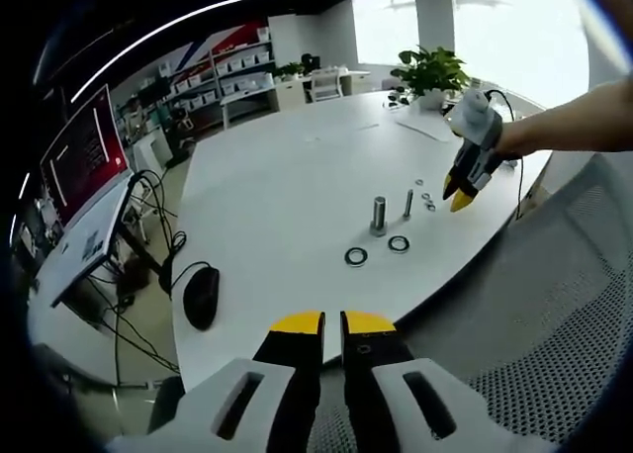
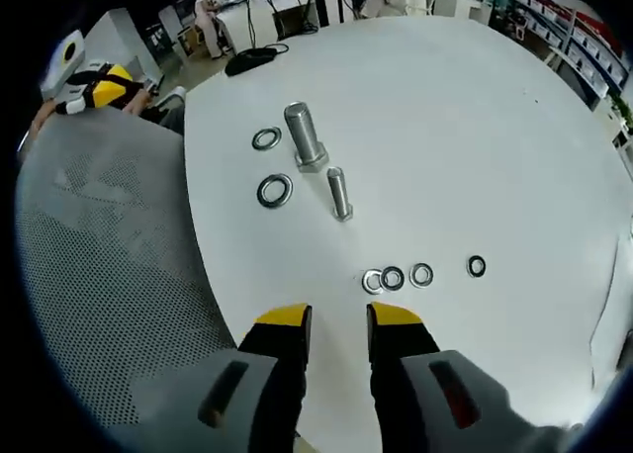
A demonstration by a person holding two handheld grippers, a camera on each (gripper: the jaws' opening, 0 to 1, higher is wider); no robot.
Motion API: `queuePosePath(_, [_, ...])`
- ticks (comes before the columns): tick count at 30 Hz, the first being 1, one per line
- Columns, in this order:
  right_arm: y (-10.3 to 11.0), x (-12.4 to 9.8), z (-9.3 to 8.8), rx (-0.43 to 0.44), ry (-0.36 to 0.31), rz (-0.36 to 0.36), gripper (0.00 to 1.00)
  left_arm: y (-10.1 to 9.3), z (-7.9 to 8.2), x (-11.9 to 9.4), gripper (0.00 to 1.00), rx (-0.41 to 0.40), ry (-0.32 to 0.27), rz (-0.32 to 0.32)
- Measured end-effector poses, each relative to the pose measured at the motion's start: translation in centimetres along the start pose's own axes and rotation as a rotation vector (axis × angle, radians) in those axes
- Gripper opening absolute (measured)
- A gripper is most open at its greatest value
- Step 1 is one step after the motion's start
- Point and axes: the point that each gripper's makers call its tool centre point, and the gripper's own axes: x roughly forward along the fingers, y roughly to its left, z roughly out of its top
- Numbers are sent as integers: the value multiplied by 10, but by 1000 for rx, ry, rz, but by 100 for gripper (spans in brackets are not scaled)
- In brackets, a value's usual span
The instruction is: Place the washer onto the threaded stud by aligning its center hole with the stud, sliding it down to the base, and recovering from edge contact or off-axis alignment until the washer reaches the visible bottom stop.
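Note:
Two threaded studs stand head-down on the white table [image 2: 475,107]: a thick one [image 2: 302,135] [image 1: 379,216] and a thinner one [image 2: 339,194] [image 1: 407,204]. Two large washers [image 2: 266,138] [image 2: 274,190] lie flat beside the thick stud, also seen as a pair [image 1: 356,257] [image 1: 399,243]. Several small washers [image 2: 393,278] [image 1: 426,200] lie in a row just beyond my right gripper [image 2: 339,319], which is open and empty, hovering above the table edge. It appears as yellow tips [image 1: 457,194] held by a person's arm. My left gripper [image 1: 332,324] is shut and empty, back over the chair [image 2: 94,85].
A grey mesh chair [image 2: 89,255] [image 1: 554,305] stands against the table's near edge. A black mouse [image 1: 201,295] [image 2: 252,59] lies at the table's side. A potted plant [image 1: 430,72] and papers sit at the far end. A monitor [image 1: 84,161] and cables stand beyond the table.

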Motion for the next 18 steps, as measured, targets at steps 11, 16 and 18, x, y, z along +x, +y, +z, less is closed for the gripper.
queuePosePath(11, [-11, 13, -4, -13, 44, 1, 27, 0, -1, 1, 4, 2, 7, 2])
queuePosePath(16, [-13, 18, -4, -46, 69, 4, 28, 1, -1, 1, 4, 2, 9, 4])
queuePosePath(18, [-15, 18, -1, -58, 70, 0, 28, 1, -1, 1, 3, 3, 9, 4])
